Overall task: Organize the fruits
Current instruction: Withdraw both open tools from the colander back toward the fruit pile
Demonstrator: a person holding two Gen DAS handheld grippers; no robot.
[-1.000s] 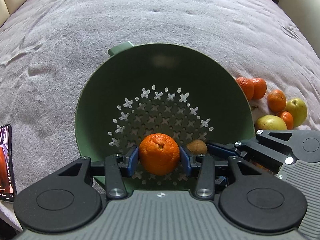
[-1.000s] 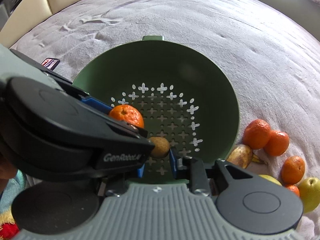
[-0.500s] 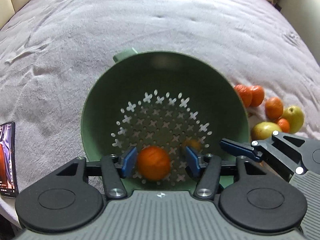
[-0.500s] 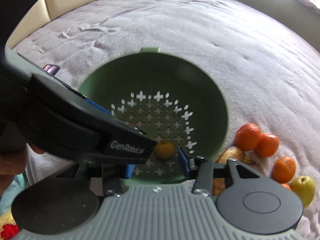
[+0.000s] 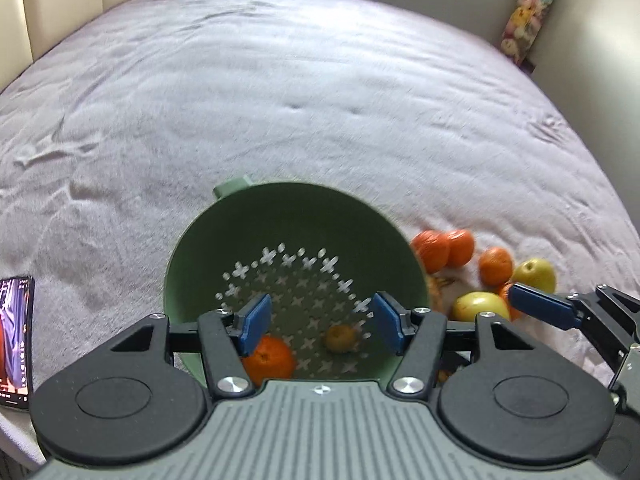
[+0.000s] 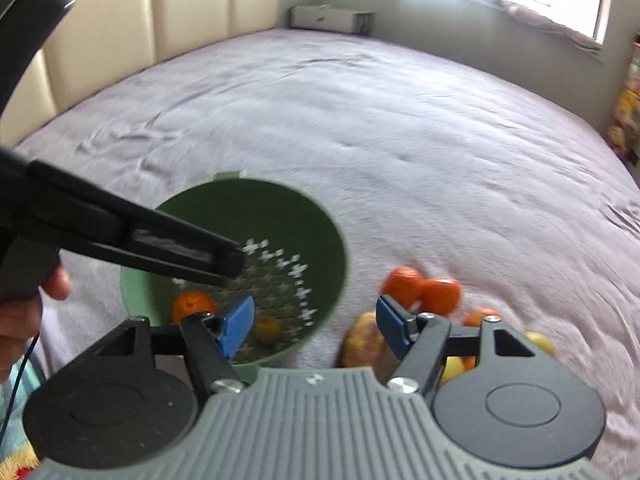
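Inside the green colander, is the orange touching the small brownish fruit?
Apart. The left wrist view shows the orange and the small brownish fruit with bare perforated colander floor between them.

A phone (image 5: 15, 338) lies on the grey bedspread (image 5: 320, 100), screen lit.

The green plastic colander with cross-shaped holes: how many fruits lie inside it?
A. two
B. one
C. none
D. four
A: inside the green plastic colander lie one round orange mandarin and one small brownish-yellow fruit; the other fruits lie on the bedcover beside it.
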